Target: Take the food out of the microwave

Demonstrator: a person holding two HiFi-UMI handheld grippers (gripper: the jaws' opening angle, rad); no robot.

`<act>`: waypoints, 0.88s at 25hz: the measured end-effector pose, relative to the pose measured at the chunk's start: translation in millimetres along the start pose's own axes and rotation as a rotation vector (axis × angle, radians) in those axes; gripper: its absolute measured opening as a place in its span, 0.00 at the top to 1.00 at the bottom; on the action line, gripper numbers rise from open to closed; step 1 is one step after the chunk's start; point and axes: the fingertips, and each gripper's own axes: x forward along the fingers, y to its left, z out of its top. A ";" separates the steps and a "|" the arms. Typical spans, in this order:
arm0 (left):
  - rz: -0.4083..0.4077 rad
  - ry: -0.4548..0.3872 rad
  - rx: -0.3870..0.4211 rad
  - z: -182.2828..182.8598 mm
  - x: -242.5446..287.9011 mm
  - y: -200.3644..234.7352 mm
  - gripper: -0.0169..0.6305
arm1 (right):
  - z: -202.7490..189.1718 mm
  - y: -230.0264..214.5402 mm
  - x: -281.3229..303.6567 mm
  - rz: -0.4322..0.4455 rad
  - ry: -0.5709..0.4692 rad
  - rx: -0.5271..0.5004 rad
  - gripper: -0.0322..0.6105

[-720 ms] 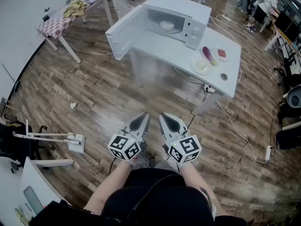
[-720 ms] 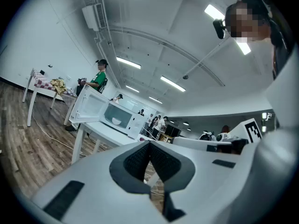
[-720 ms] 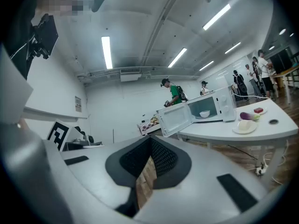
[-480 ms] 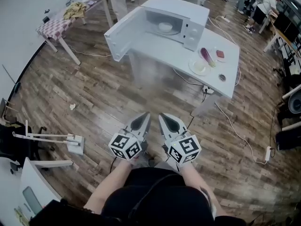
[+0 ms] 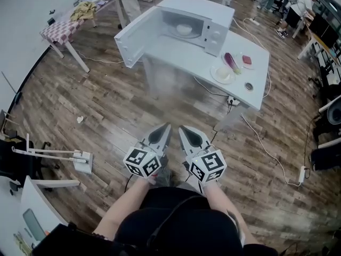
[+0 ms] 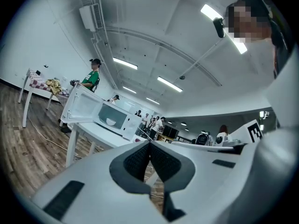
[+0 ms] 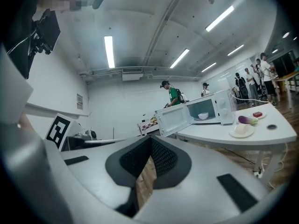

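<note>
Left gripper point(image 5: 165, 128) closed, microwave point(image 5: 200, 4) cavity facing person

Floor point(image 5: 106, 105) – wood planks, slight sheen; table point(image 5: 176, 52) – smooth white; microwave point(image 5: 184, 20) – glossy white.

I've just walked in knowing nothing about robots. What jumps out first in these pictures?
The white microwave stands open on the white table at the top of the head view, with a white bowl inside. Nearer, low in the middle, the left gripper and right gripper sit side by side, jaws shut, both empty.
</note>
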 end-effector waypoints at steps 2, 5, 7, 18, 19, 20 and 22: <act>0.002 0.008 0.003 -1.6 5.1 2.2 0.96 | 0.7 -4.6 3.0 -0.002 -0.002 0.002 0.92; 0.004 0.018 0.001 -1.7 15.0 11.2 0.96 | 3.1 -14.9 11.2 -0.016 -0.012 0.010 0.92; -0.005 0.026 0.007 0.0 23.8 19.0 0.96 | 5.1 -22.8 19.9 -0.026 -0.019 0.016 0.92; -0.066 0.057 0.016 34.1 106.0 95.5 0.96 | 26.1 -83.0 108.6 -0.102 -0.023 0.014 0.92; -0.070 0.063 0.020 36.5 113.8 102.4 0.96 | 28.2 -88.4 116.6 -0.109 -0.023 0.013 0.92; -0.075 0.070 0.023 38.2 121.0 109.1 0.96 | 29.7 -93.7 124.3 -0.116 -0.022 0.013 0.92; -0.085 0.084 0.024 40.7 133.7 121.9 0.96 | 31.3 -104.2 138.8 -0.131 -0.020 0.019 0.92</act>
